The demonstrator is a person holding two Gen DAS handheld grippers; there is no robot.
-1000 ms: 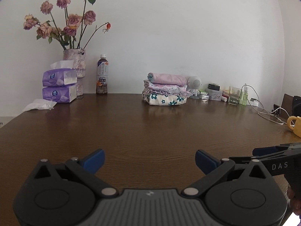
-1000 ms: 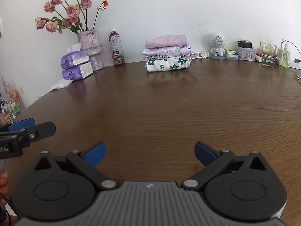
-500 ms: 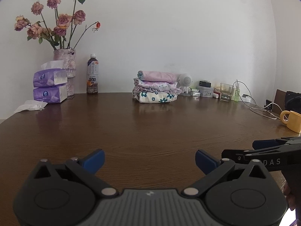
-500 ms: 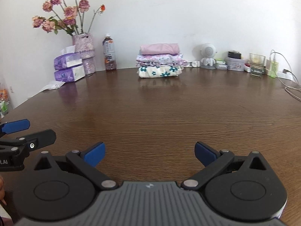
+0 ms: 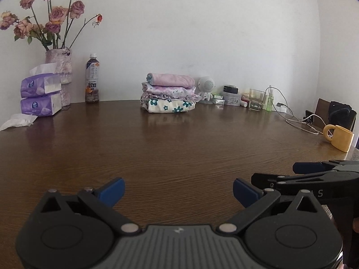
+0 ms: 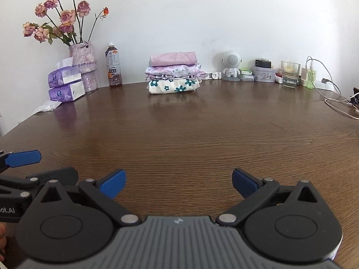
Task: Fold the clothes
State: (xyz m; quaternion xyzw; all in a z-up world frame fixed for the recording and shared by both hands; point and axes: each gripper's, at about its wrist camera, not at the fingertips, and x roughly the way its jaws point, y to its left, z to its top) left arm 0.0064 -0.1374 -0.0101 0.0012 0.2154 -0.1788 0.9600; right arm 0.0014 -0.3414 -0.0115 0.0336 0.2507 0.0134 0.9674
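Observation:
A stack of three folded clothes (image 5: 168,96) (image 6: 174,76) sits at the far side of the brown table (image 5: 179,145) near the wall: pink on top, purple print in the middle, white with green flowers below. My left gripper (image 5: 178,189) hovers over the near table edge, open and holding nothing. My right gripper (image 6: 178,182) is beside it, also open with nothing between its blue fingertips. Each gripper shows at the edge of the other's view. The clothes are far from both.
At the back left stand a vase of dried roses (image 6: 84,67), tissue packs (image 6: 66,86) and a drink bottle (image 6: 114,68). A small robot figure (image 6: 231,65), a glass (image 6: 290,75), cables (image 6: 336,103) and a yellow mug (image 5: 340,137) are at the right.
Both grippers have swung slightly, so the view has shifted, and they have drawn closer side by side. The jaws have stayed open and the clothes stack has not moved.

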